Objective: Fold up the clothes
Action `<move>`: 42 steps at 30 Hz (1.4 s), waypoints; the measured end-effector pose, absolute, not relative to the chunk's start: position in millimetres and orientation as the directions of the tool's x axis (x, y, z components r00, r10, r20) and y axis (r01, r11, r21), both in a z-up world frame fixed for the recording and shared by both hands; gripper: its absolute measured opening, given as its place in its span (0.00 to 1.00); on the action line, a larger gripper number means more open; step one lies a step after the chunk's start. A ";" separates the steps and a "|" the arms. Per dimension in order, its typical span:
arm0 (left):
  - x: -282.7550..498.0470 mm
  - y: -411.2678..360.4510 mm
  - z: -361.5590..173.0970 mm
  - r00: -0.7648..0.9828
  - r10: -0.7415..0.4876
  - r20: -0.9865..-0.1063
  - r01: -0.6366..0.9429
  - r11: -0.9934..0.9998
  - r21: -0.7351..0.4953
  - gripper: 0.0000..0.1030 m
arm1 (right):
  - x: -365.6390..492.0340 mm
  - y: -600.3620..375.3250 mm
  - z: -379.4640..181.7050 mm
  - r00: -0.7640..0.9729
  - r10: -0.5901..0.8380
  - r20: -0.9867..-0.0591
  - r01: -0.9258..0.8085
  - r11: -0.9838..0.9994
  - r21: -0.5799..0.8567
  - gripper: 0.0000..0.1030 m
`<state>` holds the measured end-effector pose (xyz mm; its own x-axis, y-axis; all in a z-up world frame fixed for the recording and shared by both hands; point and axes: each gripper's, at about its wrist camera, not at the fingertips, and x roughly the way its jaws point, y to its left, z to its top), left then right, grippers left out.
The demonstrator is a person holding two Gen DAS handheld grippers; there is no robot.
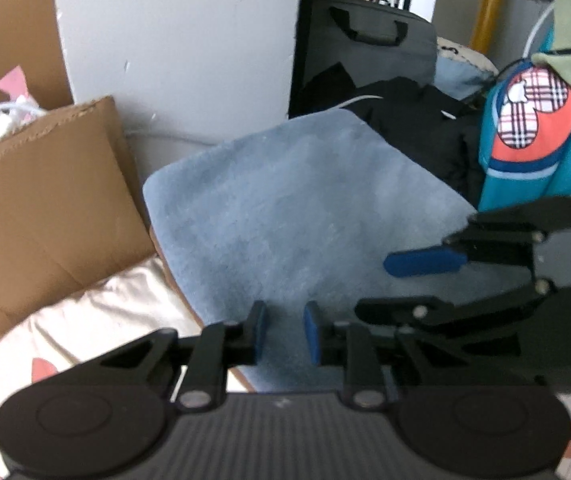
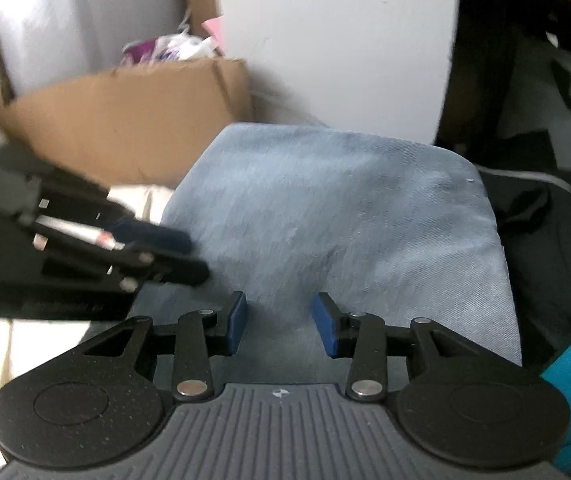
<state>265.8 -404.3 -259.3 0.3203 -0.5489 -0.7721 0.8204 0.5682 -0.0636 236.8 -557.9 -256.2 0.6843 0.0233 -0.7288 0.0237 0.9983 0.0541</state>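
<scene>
A cardboard box (image 1: 45,200) is seen at left; the folded blue garment (image 1: 301,208) lies centrally beneath the left gripper (image 1: 285,332) and right gripper (image 2: 281,324), both parted and empty. A patterned teal bag (image 1: 533,140) is shown fully only by the left view.

Both wrist cams sit low and close, looking forward and down over the folded blue garment (image 1: 305,208). Left view faces it from the left, right tool (image 1: 425,280) entering at its right. Both share the garment, cardboard box (image 2: 125,120), white wall (image 2: 337,40).
</scene>
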 end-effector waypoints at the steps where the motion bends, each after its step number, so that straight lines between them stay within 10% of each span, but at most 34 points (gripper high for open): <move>1: 265.4 -404.1 -259.5 0.321 -0.548 -0.772 0.822 0.566 -0.060 0.23 | 234.8 -555.6 -256.5 0.684 0.016 -0.729 0.029 0.998 0.049 0.39; 22: 261.4 -408.3 -256.4 0.342 -0.534 -0.773 0.820 0.571 -0.032 0.23 | 124.0 -571.3 -249.2 0.658 -0.178 -0.731 0.208 0.977 -0.051 0.37; 26: 247.6 -404.0 -247.6 0.368 -0.539 -0.758 0.821 0.571 -0.007 0.24 | 89.7 -583.7 -238.8 0.683 -0.228 -0.693 0.348 0.937 0.035 0.39; 31: 229.7 -388.4 -239.1 0.385 -0.558 -0.736 0.805 0.593 -0.029 0.52 | 62.3 -594.2 -242.9 0.721 -0.244 -0.649 0.477 0.854 0.209 0.50; 42: 214.0 -354.4 -251.4 0.321 -0.574 -0.754 0.715 0.668 -0.205 0.53 | 53.8 -613.8 -295.2 0.784 -0.211 -0.583 0.578 0.589 0.564 0.65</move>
<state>214.0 -354.4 -251.4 0.3208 -0.5737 -0.7536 0.7151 0.6685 -0.2045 53.8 -613.8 -295.2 0.7843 -0.2111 -0.5834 0.5784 0.5889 0.5644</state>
